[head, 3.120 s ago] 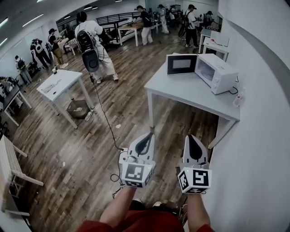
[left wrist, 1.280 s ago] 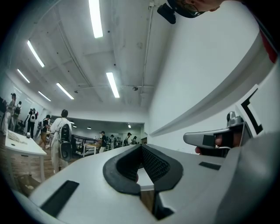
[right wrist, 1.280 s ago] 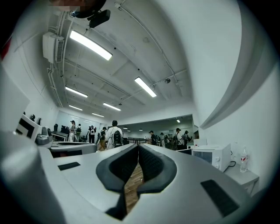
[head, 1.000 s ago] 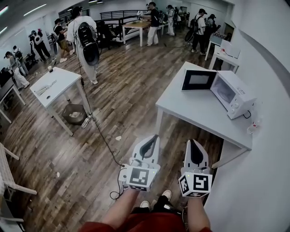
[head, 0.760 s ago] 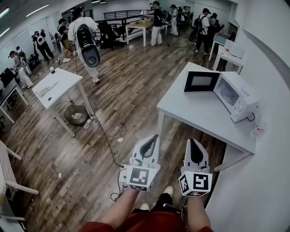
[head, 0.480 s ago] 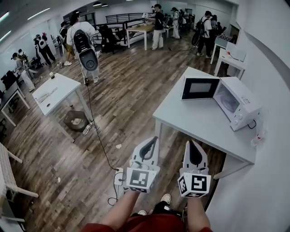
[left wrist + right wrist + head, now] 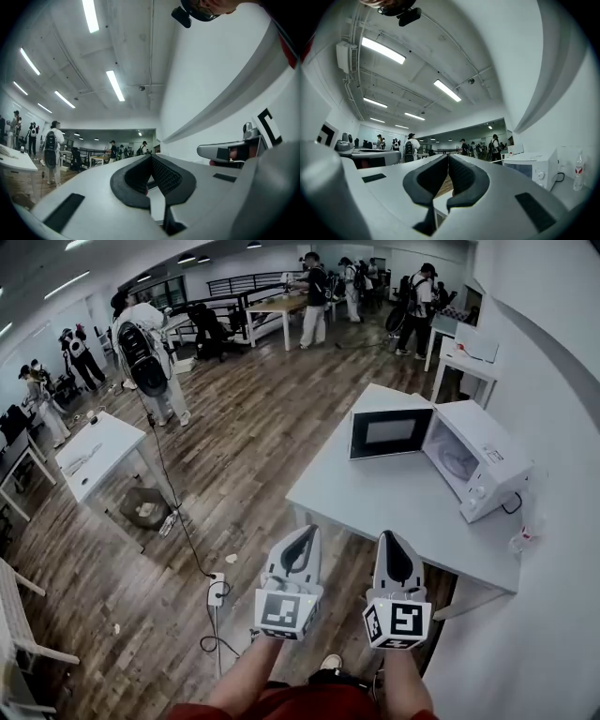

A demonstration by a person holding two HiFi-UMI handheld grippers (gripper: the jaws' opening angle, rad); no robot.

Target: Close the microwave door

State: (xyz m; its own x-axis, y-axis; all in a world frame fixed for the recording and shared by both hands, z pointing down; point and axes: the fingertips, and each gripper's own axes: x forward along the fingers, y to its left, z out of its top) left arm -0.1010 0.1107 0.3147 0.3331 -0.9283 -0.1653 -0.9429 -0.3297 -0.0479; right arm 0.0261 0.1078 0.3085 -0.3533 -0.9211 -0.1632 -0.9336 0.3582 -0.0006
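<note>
Left claw (image 7: 307,530) and right claw (image 7: 388,535) shut, empty (approach only); white boxy microwave (image 7: 487,465) at one o'clock now nearer, its dark-windowed door (image 7: 391,432) unclosed.

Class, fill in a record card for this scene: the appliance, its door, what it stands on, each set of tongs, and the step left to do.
Appliance: white microwave
Door state: door swung wide open, at the left of the cavity
Support: grey table beside the wall
Left side: left tongs shut, empty, touching nothing
Right side: right tongs shut, empty, apart from the microwave
Step left: door not yet closed
</note>
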